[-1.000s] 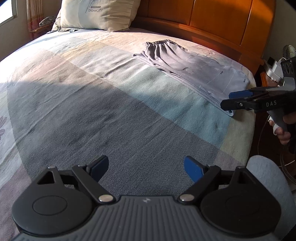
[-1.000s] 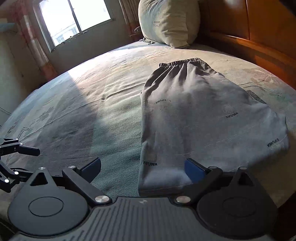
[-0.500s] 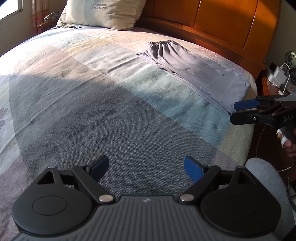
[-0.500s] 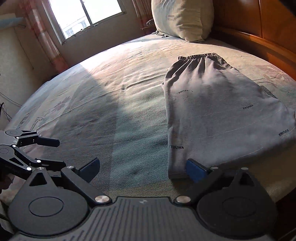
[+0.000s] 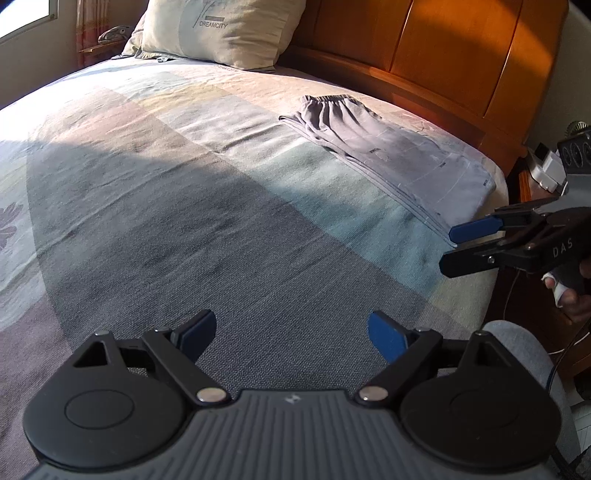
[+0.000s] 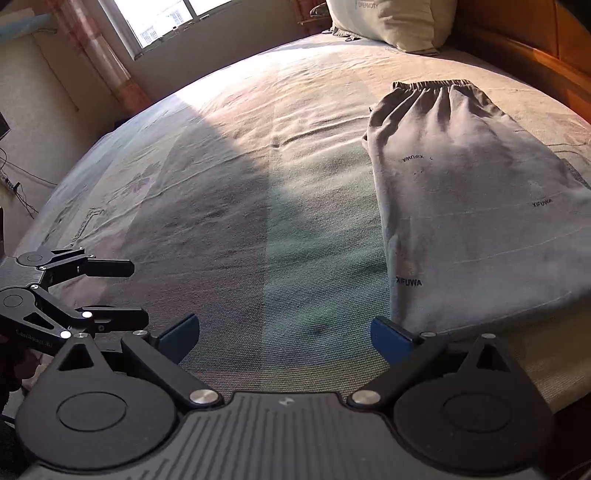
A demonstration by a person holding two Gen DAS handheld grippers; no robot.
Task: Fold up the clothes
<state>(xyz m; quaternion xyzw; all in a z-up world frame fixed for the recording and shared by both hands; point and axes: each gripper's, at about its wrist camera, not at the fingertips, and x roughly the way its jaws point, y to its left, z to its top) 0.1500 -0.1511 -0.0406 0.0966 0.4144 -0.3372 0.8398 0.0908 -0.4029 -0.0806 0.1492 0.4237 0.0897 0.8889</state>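
Bed point(image 6: 258, 177), folded grey trousers point(image 6: 480, 206) just beyond right tool point(image 6: 284, 338), both tools wide open, empty

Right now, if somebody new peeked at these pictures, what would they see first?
Probably the grey trousers lying flat on the bed, on its right side near the wooden headboard. Next, a big cream pillow at the head of the bed. Both grippers, left gripper and right gripper, hang open over the sheet with nothing in their blue fingers.

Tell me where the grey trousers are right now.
The grey trousers lie flat on the bed, right side in the right wrist view, beside the headboard, below the pillow.
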